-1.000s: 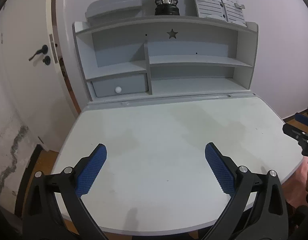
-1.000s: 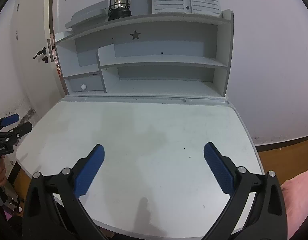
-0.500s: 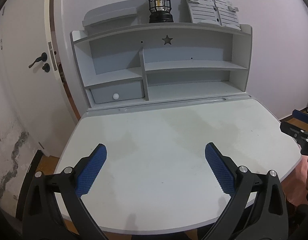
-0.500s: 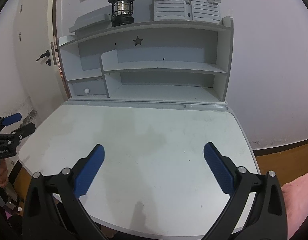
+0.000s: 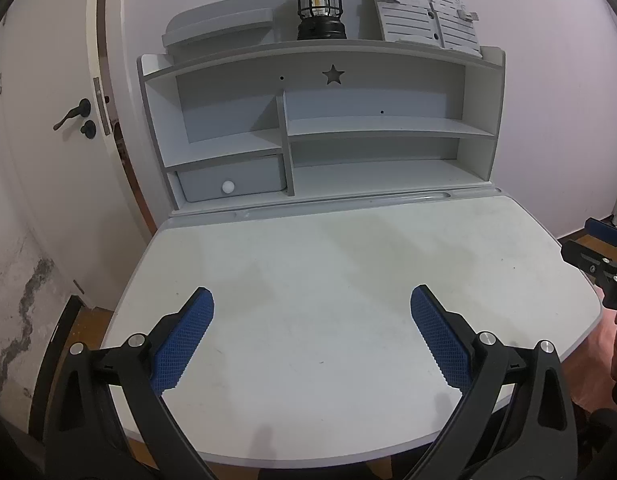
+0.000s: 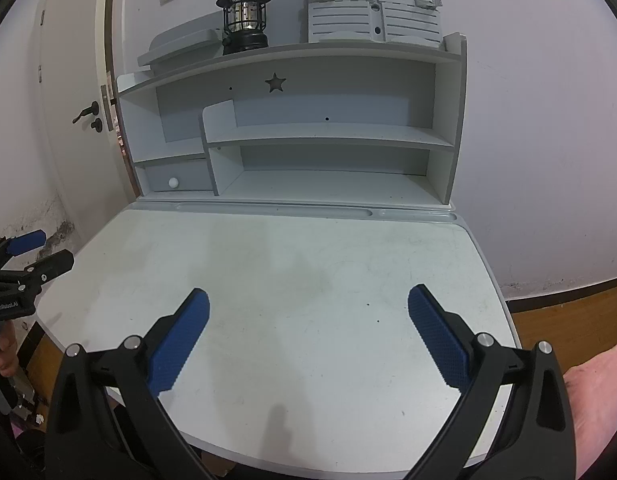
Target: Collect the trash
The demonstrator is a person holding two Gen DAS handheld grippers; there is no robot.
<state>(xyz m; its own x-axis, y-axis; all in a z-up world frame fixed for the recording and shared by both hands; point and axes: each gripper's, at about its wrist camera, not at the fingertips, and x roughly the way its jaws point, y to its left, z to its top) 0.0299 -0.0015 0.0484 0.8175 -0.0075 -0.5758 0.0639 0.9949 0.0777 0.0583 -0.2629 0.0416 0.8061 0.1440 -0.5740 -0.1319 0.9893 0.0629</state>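
No trash shows in either view. My left gripper hangs open over the near part of a white desk top, nothing between its blue pads. My right gripper is likewise open above the same desk top, empty. In the left wrist view the right gripper pokes in at the right edge. The right wrist view catches the left gripper at the left edge, held by a hand.
A grey hutch with shelves and a small drawer stands at the desk's back. A black lantern and a grey book stand sit on top. A white door is left; wooden floor right.
Both grippers have pulled back and tilted slightly up, so the hutch and lantern sit lower in view. Both stay open and empty.
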